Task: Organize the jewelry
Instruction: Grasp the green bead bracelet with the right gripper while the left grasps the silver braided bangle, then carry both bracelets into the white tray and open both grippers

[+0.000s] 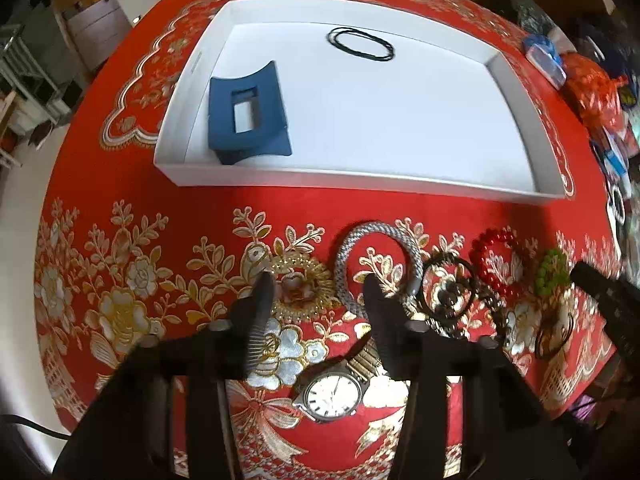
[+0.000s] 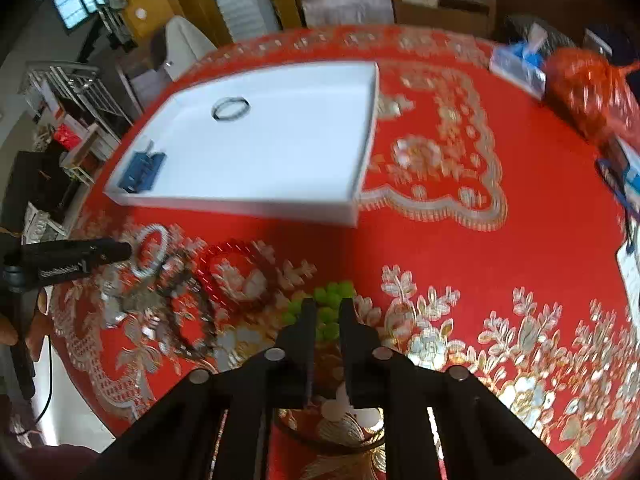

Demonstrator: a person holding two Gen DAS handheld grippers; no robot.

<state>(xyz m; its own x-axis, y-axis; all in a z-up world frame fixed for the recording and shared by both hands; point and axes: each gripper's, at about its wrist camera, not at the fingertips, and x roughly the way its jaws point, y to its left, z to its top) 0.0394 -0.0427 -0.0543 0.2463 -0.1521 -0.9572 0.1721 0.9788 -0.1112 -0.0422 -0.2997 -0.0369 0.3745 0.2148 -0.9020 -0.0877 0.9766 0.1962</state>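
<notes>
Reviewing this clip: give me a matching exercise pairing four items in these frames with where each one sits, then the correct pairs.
Items:
1. blue hair claw
2. black elastic bands
3. wristwatch
4. green bead bracelet

Places:
A. on the cloth, low between the left gripper's fingers
B. near-left corner of the white tray
C. at the right gripper's fingertips
D. far side of the tray floor

Pairs: 1-B, 2-D, 3-A, 4-C
</notes>
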